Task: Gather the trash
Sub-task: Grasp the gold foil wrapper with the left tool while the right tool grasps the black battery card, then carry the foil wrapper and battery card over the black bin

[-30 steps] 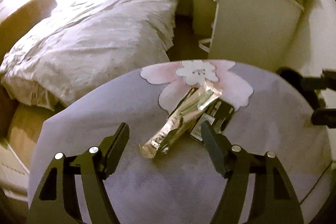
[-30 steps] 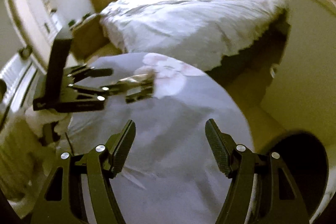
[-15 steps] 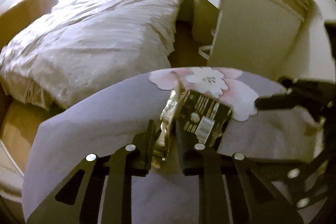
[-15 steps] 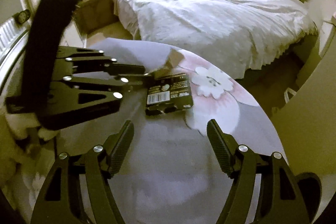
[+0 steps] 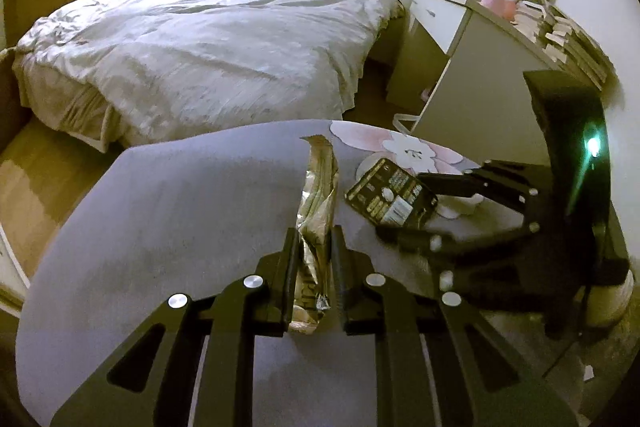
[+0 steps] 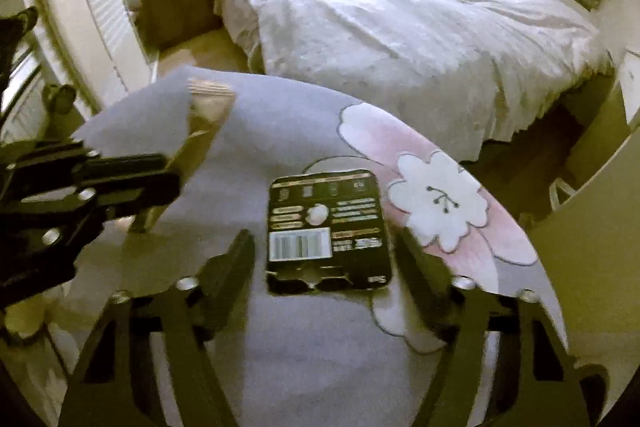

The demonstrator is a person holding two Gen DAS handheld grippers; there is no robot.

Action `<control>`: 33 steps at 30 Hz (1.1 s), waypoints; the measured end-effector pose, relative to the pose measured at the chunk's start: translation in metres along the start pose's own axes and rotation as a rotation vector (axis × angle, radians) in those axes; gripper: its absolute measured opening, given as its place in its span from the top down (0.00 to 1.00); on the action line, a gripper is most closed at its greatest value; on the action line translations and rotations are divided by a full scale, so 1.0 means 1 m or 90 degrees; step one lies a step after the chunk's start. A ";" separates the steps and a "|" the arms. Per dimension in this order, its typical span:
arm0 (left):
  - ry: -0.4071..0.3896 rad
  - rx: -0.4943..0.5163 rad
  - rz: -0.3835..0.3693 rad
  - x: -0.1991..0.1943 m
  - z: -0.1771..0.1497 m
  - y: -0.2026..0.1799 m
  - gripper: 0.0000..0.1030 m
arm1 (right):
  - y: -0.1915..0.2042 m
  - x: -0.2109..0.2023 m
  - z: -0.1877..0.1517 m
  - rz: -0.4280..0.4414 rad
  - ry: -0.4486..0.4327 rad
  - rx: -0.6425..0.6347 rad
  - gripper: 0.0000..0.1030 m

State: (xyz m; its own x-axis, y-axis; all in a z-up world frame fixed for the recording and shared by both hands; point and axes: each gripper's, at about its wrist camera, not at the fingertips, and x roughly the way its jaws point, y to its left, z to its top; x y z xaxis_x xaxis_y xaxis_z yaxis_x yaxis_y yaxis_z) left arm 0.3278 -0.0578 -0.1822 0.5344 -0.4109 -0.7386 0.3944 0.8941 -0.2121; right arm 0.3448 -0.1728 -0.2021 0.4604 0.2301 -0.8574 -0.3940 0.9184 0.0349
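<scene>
My left gripper [image 5: 314, 269] pinches the crinkled gold foil wrapper [image 5: 316, 203], while my right gripper [image 6: 324, 259], jaws closing, straddles the ungrasped flat black packet [image 6: 328, 227] mid-rug [image 6: 280, 131].

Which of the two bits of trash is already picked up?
The shiny gold wrapper: the left tongs are pinched shut on it. The black packet lies flat on the rug, between the open right tongs.
</scene>
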 end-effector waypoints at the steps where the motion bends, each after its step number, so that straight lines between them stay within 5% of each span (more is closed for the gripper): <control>1: 0.000 -0.005 -0.001 -0.002 -0.002 -0.001 0.84 | -0.002 -0.001 0.000 0.009 0.003 0.006 0.41; 9: -0.010 0.002 -0.011 -0.019 -0.008 -0.020 0.84 | -0.019 -0.045 -0.023 0.097 -0.022 0.086 0.41; 18: -0.044 0.073 -0.062 -0.048 -0.004 -0.102 0.83 | -0.075 -0.141 -0.080 0.143 -0.063 0.205 0.41; 33: -0.031 0.208 -0.178 -0.033 -0.006 -0.284 0.83 | -0.202 -0.253 -0.216 0.050 -0.123 0.409 0.41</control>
State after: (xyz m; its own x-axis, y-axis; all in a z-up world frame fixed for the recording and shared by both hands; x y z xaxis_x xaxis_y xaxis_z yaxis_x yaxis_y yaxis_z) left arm 0.1938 -0.2973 -0.1011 0.4046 -0.6444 -0.6489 0.7409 0.6469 -0.1804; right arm 0.1357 -0.4861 -0.1029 0.6073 0.3025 -0.7346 0.0922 0.8916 0.4433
